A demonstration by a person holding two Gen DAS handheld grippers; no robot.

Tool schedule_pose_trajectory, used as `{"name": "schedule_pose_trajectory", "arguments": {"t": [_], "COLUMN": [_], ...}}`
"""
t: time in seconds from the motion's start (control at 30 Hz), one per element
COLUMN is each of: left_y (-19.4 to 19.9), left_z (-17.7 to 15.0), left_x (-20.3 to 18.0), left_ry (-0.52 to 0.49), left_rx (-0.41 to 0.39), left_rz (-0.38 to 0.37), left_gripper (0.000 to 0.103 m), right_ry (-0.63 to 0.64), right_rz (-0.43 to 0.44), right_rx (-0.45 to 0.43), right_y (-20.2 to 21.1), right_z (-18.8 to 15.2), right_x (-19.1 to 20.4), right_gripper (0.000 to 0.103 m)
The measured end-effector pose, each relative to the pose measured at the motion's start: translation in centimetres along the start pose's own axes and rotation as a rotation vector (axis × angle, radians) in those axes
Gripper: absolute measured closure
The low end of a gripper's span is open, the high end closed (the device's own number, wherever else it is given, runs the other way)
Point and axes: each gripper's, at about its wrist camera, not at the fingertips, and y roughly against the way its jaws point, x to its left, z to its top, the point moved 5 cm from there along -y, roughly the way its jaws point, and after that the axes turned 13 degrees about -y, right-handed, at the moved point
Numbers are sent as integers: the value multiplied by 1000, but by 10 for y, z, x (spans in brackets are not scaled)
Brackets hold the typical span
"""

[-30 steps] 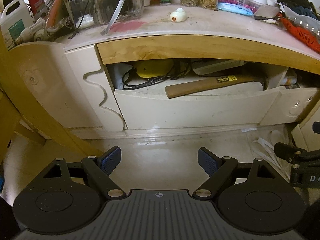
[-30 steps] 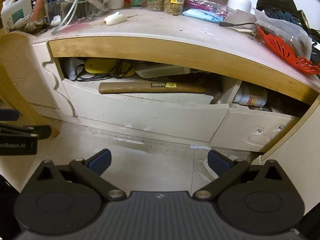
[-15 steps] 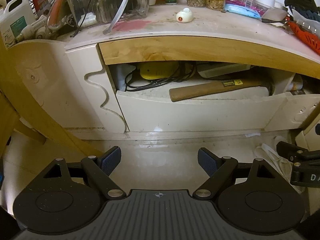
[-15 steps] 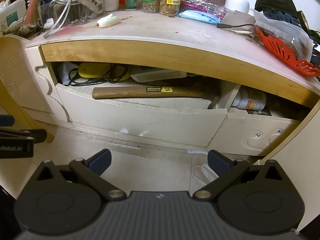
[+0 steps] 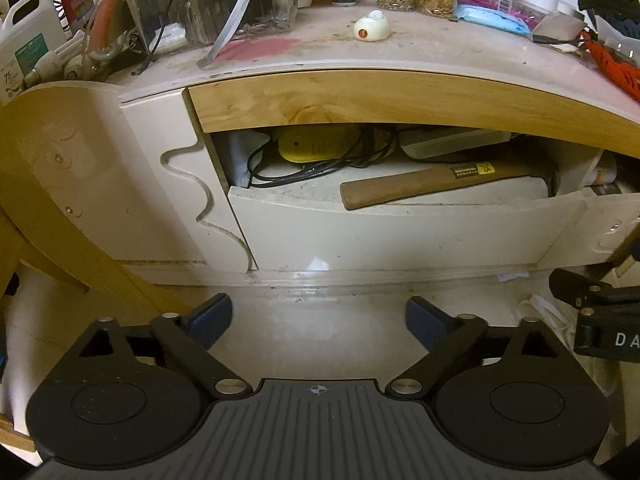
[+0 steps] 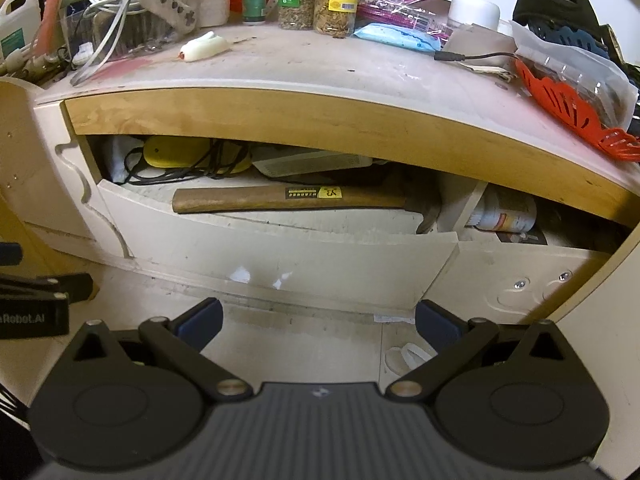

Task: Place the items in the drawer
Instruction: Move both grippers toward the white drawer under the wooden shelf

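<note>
The drawer [image 6: 276, 256] stands pulled out under the surface [image 6: 320, 72], with a hammer [image 6: 280, 198] lying lengthwise inside and a yellow device [image 5: 316, 144] with black cable behind it. Your left gripper [image 5: 319, 316] and right gripper [image 6: 319, 318] hang low before it, jaws spread wide and holding nothing. This fits either more items to come or only closing left, so keep both clear of the drawer front.

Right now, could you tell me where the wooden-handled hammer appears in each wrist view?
Left wrist: the hammer lies right of centre in the open drawer, handle end pointing left.
Right wrist: the hammer lies mid-frame, head at right.
Shared landmark: the yellow device behind it.
</note>
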Motion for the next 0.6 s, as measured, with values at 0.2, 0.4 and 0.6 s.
{"name": "schedule_pose_trajectory", "arguments": {"t": [0.2, 0.4, 0.6], "left_y": [-9, -18, -29], "left_z": [4, 9, 13], "left_x": [-1, -1, -3], "left_ry": [2, 10, 8], "left_rx": [-2, -17, -10], "left_rz": [12, 24, 25], "left_gripper": [6, 4, 0], "right_ry": [11, 0, -1], "right_rz": [-45, -51, -54], "right_rx": [9, 19, 22], "right_y": [-9, -22, -30], "right_z": [1, 3, 4], "right_x": [-2, -4, -4], "right_gripper": [0, 0, 0]}}
